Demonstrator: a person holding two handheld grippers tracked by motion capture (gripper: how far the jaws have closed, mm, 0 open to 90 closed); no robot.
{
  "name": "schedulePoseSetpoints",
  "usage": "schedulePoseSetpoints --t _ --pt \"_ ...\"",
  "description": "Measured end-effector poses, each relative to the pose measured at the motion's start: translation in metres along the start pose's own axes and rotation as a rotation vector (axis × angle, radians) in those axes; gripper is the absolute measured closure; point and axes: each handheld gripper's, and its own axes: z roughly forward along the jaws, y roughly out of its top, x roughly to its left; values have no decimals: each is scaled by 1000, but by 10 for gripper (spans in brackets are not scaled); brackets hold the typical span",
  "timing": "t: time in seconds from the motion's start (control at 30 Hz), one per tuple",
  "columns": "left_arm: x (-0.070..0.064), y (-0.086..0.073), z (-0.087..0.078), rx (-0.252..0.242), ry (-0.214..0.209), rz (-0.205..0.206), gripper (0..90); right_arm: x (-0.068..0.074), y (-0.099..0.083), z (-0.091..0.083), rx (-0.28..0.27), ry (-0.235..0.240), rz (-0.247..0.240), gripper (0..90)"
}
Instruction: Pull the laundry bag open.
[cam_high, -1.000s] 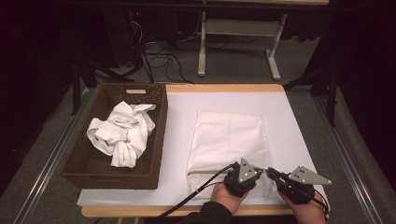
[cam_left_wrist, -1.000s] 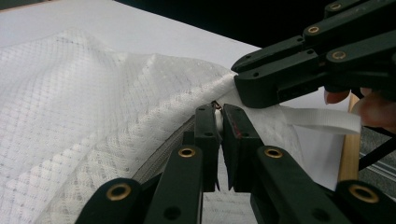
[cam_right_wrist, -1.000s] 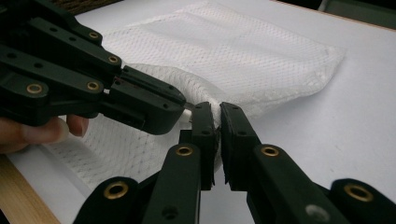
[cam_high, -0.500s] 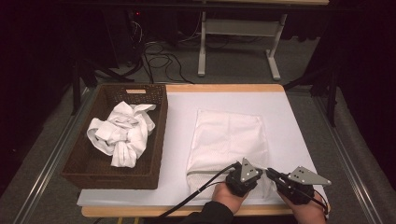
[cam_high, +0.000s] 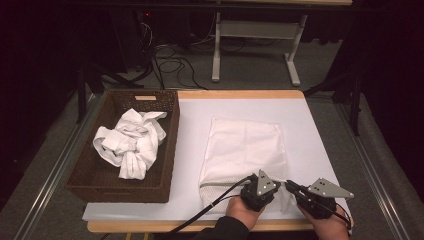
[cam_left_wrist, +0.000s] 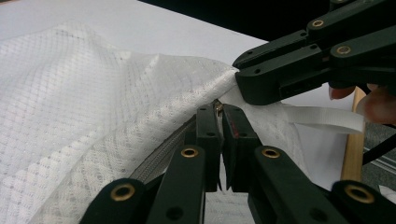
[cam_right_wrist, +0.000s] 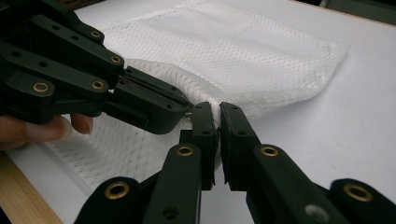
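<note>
- A white mesh bag (cam_high: 244, 150) is lying flat on the white-covered bench (cam_high: 310, 125), right of centre, its long axis running from the person's edge away toward the far side.
- Its near end, with the zipper (cam_left_wrist: 161, 156) along the edge, is pointing at the person; the far end is lying smooth and square.
- The left gripper (cam_high: 266, 184) is pinching the zipper pull at the bag's near right corner, jaws pressed nearly together with a small metal piece showing between the tips in the left gripper view.
- The right gripper (cam_high: 290, 186) is meeting it tip to tip, jaws closed on the bag's edge fabric just beside the zipper end.
- A white strap loop (cam_left_wrist: 327, 119) is sticking out sideways from that corner, past the right gripper.
- The hands are partly covering the bag's near edge in the high view, so the zipper's extent is hard to make out.
- A brown wicker basket (cam_high: 165, 145) is sitting at the bench's left, holding crumpled white cloth (cam_high: 131, 141), well apart from the bag.
</note>
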Motion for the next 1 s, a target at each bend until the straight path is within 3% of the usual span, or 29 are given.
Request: schedulePoseSetpoints --t 1.0 --pt "13 -7 -15 15 14 -16 861 -2 -1 0 3 -3 1 866"
